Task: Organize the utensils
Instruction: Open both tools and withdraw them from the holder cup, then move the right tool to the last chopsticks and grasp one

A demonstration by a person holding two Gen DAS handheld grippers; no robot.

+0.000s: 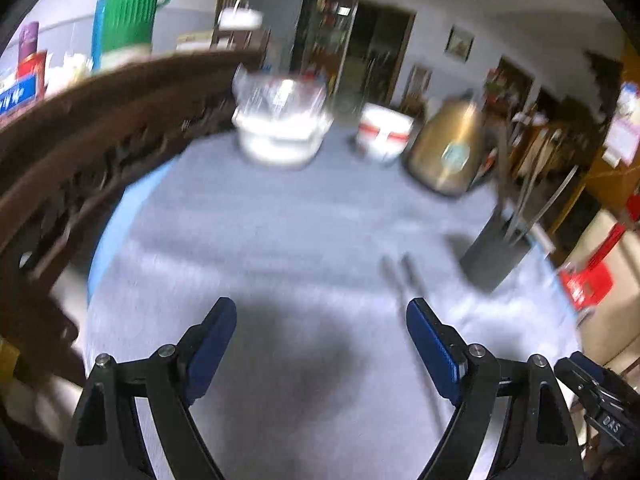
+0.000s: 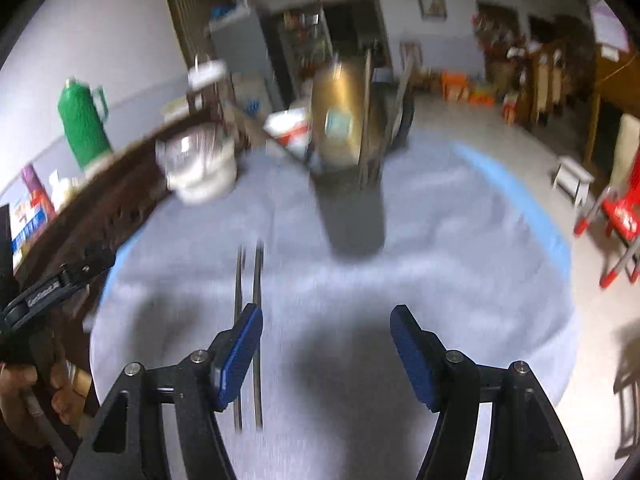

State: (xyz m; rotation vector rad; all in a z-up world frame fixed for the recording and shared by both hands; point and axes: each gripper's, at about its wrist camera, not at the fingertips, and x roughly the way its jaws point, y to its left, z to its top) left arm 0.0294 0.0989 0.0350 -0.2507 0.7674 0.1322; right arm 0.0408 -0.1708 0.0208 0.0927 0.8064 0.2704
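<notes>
A pair of metal chopsticks (image 1: 408, 284) lies on the round table's grey cloth (image 1: 280, 232), just ahead of my left gripper's right finger. In the right wrist view the chopsticks (image 2: 250, 280) lie by the left finger. A dark utensil holder (image 1: 496, 256) with several utensils standing in it sits at the right; it also shows in the right wrist view (image 2: 354, 216), straight ahead. My left gripper (image 1: 322, 316) is open and empty above the cloth. My right gripper (image 2: 326, 324) is open and empty. Both views are blurred.
A gold kettle (image 1: 448, 148), a white and red tub (image 1: 384, 130) and a clear lidded container (image 1: 282, 120) stand at the table's far side. A dark wooden chair back (image 1: 100, 120) rises at the left. A red stool (image 2: 618, 216) stands on the floor at the right.
</notes>
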